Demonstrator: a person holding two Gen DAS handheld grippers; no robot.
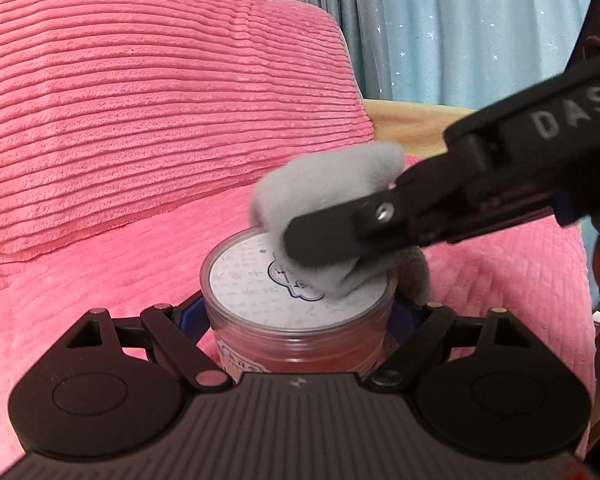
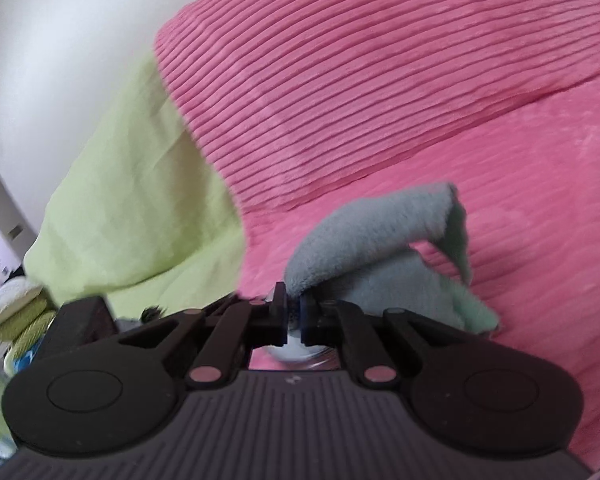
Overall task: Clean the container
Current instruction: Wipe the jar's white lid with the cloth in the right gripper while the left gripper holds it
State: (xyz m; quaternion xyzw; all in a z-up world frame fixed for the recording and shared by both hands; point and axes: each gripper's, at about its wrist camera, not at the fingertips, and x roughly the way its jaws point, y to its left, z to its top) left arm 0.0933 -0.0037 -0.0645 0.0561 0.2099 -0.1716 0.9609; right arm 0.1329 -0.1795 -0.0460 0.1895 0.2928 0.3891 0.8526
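The left claw (image 1: 298,320) is clamping the clear container (image 1: 296,304) between its fingers to steady it, while the right claw (image 1: 324,240), pinching a grey cloth (image 1: 332,192), is pressing it onto the lid just ahead.

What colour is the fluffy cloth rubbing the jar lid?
The cloth is grey, with a pale green edge. The right wrist view shows it best.

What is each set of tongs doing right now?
Left tongs: closed on the round clear plastic container, gripping its sides.
Right tongs: closed on the grey fleece cloth, pressing it onto the container's lid.
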